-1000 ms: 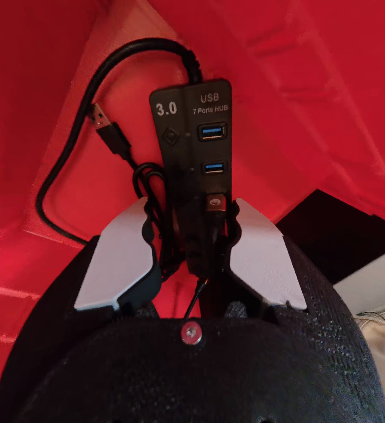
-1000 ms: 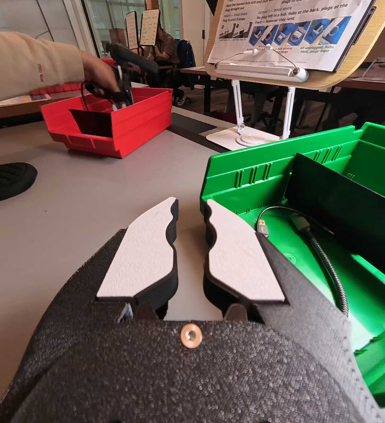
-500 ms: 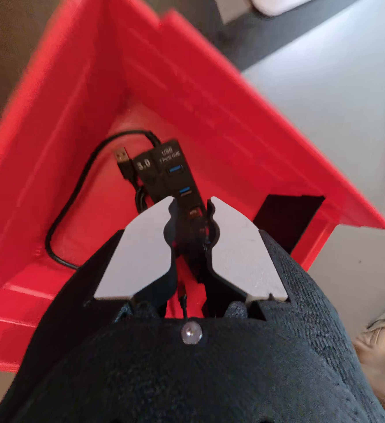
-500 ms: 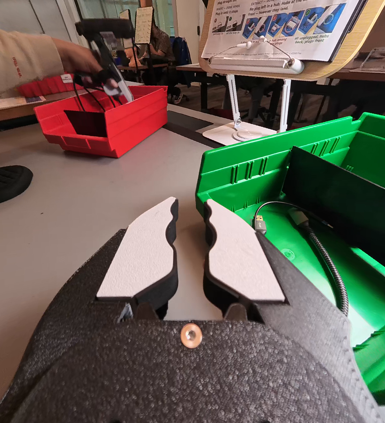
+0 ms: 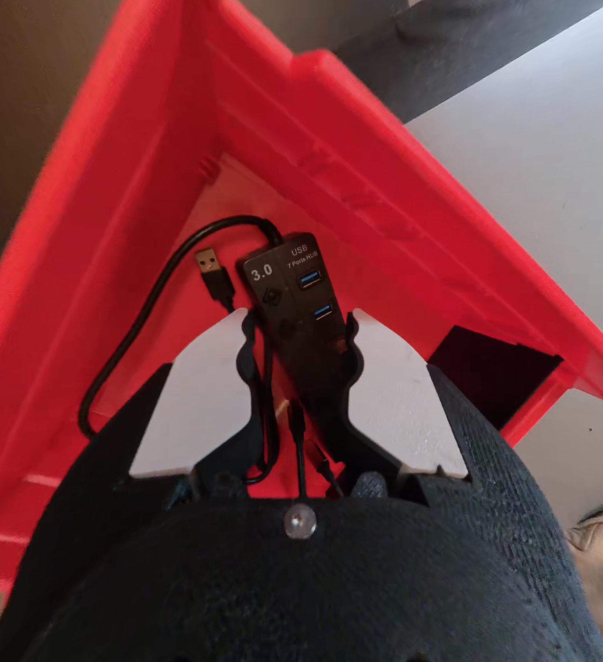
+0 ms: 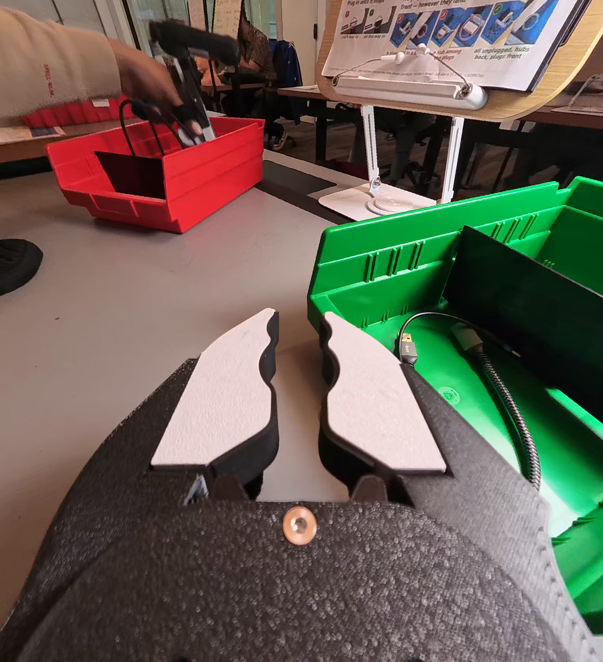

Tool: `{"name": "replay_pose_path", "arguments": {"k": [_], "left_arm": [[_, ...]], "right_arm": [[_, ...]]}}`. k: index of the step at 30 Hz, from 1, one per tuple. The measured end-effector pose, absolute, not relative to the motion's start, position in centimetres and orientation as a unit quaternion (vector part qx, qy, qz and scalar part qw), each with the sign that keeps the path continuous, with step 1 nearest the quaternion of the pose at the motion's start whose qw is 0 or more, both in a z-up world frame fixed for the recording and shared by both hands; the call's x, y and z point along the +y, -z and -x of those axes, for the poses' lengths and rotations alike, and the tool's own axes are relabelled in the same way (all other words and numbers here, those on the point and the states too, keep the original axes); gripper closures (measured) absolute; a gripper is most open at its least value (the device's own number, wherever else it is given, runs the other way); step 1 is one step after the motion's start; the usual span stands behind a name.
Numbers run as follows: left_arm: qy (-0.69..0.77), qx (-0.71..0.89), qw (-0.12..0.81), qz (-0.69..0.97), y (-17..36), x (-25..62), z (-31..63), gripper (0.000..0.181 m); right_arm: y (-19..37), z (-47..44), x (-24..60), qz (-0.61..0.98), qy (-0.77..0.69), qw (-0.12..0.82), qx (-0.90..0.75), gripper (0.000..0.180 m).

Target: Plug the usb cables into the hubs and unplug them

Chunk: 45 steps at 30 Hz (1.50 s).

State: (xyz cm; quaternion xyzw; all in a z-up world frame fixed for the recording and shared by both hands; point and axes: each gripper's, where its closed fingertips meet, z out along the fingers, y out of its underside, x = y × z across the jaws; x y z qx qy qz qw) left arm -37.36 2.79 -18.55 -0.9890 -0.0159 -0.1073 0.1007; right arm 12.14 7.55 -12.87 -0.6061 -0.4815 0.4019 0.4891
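You are working at a grey table, with the red bin as your landmark. The green bin is sitting well to its right, a paper stand is standing behind and between the two, and desks and chairs are filling the room beyond.

Over the red bin, your left claw is gripping the lower half of the black hub, its fingers closed on the hub's sides. The hub's own cable is looping left inside the bin, its plug lying loose just beside the hub.

Your right claw is hovering narrowly parted and empty over the table, just left of the green bin, where a braided cable is lying.
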Motion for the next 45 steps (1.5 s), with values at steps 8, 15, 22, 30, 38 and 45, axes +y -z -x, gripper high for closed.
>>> {"name": "replay_pose_path", "arguments": {"k": [8,15,22,30,38,45], "left_arm": [[0.088,-0.054,0.025,0.994,22.1,2.6,36.2,0.108],[0.065,-0.042,0.038,0.996,22.3,3.0,36.0,0.124],[0.053,0.012,0.099,0.994,18.4,2.3,35.9,0.126],[-0.019,0.1,0.264,0.959,6.2,1.3,34.9,0.137],[-0.049,0.164,0.409,0.896,-3.7,0.3,29.9,0.157],[-0.036,0.209,0.495,0.843,-8.2,0.6,24.8,0.158]], "right_arm": [[12.6,-12.3,7.8,0.608,-0.407,0.492,-0.473,0.159],[12.5,-12.4,7.6,0.604,-0.398,0.498,-0.478,0.159],[12.4,-12.2,7.4,0.599,-0.395,0.501,-0.483,0.159],[11.2,-12.3,6.9,0.574,-0.42,0.517,-0.476,0.157],[9.7,-12.3,6.3,0.551,-0.435,0.533,-0.472,0.155],[6.2,-11.8,5.5,0.52,-0.455,0.555,-0.463,0.154]]}}
